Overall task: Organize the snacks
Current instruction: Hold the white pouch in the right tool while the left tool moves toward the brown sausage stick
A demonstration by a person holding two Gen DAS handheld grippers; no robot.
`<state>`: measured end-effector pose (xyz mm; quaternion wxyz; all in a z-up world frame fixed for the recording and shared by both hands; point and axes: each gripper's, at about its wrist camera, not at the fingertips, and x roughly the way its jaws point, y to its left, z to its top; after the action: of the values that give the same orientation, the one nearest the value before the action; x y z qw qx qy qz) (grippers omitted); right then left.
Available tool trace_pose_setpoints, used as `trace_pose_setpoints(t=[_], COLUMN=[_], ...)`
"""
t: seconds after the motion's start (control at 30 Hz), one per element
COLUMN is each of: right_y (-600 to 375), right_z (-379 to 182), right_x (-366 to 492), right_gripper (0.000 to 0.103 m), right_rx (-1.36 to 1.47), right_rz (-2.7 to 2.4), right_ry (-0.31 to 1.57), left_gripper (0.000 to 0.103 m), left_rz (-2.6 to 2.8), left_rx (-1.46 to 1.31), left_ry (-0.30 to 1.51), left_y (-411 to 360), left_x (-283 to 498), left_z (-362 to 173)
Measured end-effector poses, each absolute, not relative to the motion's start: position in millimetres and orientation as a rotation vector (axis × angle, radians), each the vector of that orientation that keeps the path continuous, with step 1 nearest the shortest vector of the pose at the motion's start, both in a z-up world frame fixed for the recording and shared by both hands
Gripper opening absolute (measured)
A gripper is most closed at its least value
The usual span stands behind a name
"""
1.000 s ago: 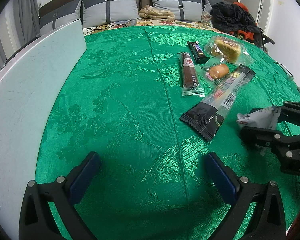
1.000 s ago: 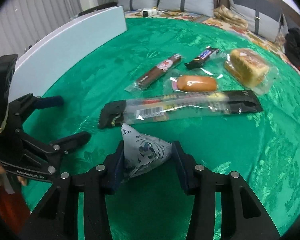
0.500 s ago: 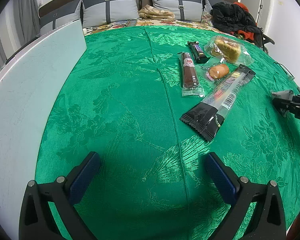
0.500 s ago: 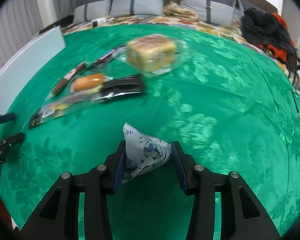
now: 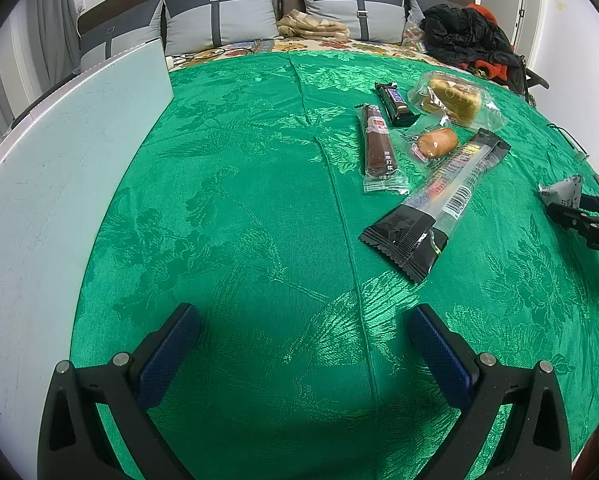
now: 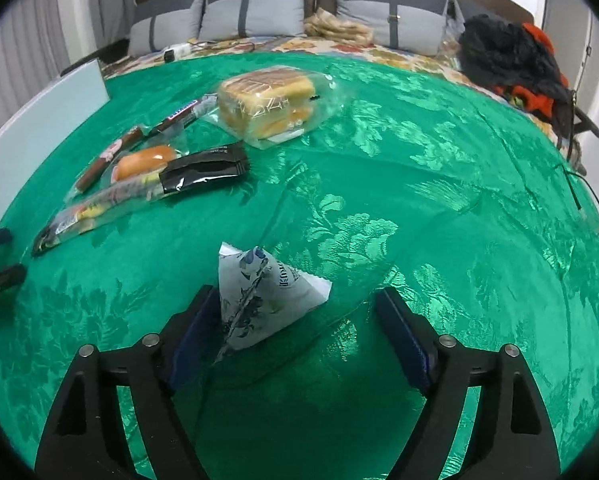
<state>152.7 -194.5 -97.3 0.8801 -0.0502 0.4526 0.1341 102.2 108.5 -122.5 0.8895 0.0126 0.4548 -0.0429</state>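
Observation:
A white triangular snack pouch point(image 6: 259, 300) lies on the green cloth between the fingers of my right gripper point(image 6: 299, 328). Its jaws are opening; the pouch leans by the left finger and the right pad stands well clear of it. In the left wrist view the pouch point(image 5: 561, 192) shows at the far right with the right gripper point(image 5: 579, 214) behind it. My left gripper point(image 5: 305, 344) hangs open over bare cloth. Up the table lie a long black-ended packet point(image 5: 439, 204), a brown bar point(image 5: 377, 144), a dark chocolate bar point(image 5: 395, 100), a small bun point(image 5: 435, 144) and a bagged cake point(image 5: 455, 98).
A pale board point(image 5: 59, 184) runs along the left edge of the green cloth point(image 5: 239, 220). Grey cushions point(image 5: 219, 20) line the far side, with dark and red clothing point(image 5: 471, 40) at the back right. A thin cable point(image 6: 583, 196) lies near the right edge.
My right gripper carried the pouch away from the long packet to the right side of the cloth, then spread its fingers and let the pouch go. The left gripper stayed put.

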Motion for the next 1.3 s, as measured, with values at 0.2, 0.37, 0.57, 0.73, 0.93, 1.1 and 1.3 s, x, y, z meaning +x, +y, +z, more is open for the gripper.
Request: trace_pose_setpoints(t=[0.2,0.37,0.57,0.73,0.93,1.1,1.3], right_y=[-194.5,-194.6,-194.5,-194.5,-194.4,-194.3,-194.1], right_z=[-97.6,-97.5,-97.6,-97.5,-97.6,-97.7,-97.7], right_x=[152.5,152.7,152.7,152.8,152.7,152.6,152.6], right_gripper=[0.085,0.085,0.085,0.085,0.085,0.085,0.085], right_rx=[-0.104,-0.104,-0.105,-0.105,-0.105,-0.105,-0.105], right_rz=[0.278,0.279,0.278,0.278,0.278,0.278,0.278], right_ry=[0.943,0.943,0.943,0.943,0.943,0.943,0.943], left_gripper=[0.103,0.103,0.103,0.103,0.103,0.103,0.103], left_rz=[-0.089,-0.089,-0.089,-0.089,-0.089,-0.089,-0.112], left_rx=[0.026,0.026,0.026,0.026,0.026,0.025,-0.005], left_ry=[0.945,0.944,0.944,0.944,0.944,0.945,1.041], left_y=[108.3,108.6,108.3,108.2,108.2,108.2,108.5], left_x=[102.3,102.3,102.5,102.5,102.5,102.6,116.6], left_z=[-122.6,-122.8,-122.8,-122.8,-122.8,-122.8,-116.3])
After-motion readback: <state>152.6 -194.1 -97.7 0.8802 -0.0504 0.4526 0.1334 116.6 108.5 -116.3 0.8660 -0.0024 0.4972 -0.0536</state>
